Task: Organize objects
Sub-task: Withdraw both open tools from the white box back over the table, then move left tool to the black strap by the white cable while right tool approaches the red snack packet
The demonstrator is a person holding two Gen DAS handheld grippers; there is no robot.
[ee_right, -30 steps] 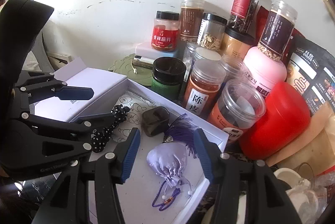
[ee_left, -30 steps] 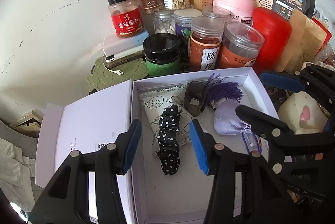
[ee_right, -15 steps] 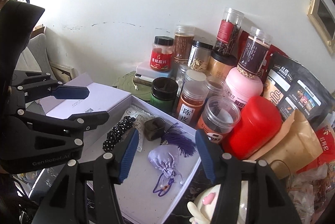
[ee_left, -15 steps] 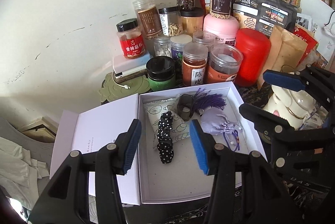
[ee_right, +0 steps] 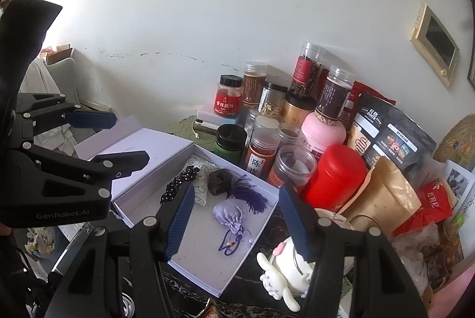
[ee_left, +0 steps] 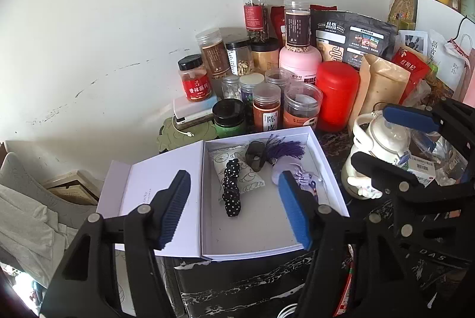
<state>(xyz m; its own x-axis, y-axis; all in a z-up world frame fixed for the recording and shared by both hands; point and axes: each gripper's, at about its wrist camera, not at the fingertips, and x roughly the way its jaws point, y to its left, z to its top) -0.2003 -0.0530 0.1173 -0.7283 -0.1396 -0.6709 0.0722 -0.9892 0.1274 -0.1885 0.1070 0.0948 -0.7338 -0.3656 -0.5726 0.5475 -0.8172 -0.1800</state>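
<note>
Objects being organized lay together in an open white box (ee_left: 261, 232) on a dark marbled desk (ee_left: 237, 279): a black polka-dot scrunchie (ee_left: 231, 191) draped over a small printed sachet (ee_left: 237, 174), a dark hair clip (ee_left: 256, 155) at the far end, and a lilac drawstring pouch (ee_right: 230, 215) with a purple tassel (ee_right: 249, 194) on the right side. The box's hinged lid (ee_left: 154, 184) lay flat to its left.

Both claws hung above the near edge of the box, empty. The left claw (ee_left: 236, 211) stood moderately wide, its jaws having just been opening, with nothing between the blue pads (ee_left: 175, 211) except the view down to the scrunchie. The right claw (ee_right: 236, 224) was also moderately wide, its jaws having just been opening slightly, and it gripped nothing; the pouch lay below it, untouched.

Beyond the far end of the box stood a crowd of clear spice jars (ee_left: 266, 107), a black-lidded green jar (ee_left: 229, 117), a red canister (ee_left: 337, 93), a pink container (ee_left: 300, 62) and several food pouches against the white wall (ee_left: 118, 21). A white bunny-shaped figure (ee_right: 285, 279) sat on the desk just right of the box.
</note>
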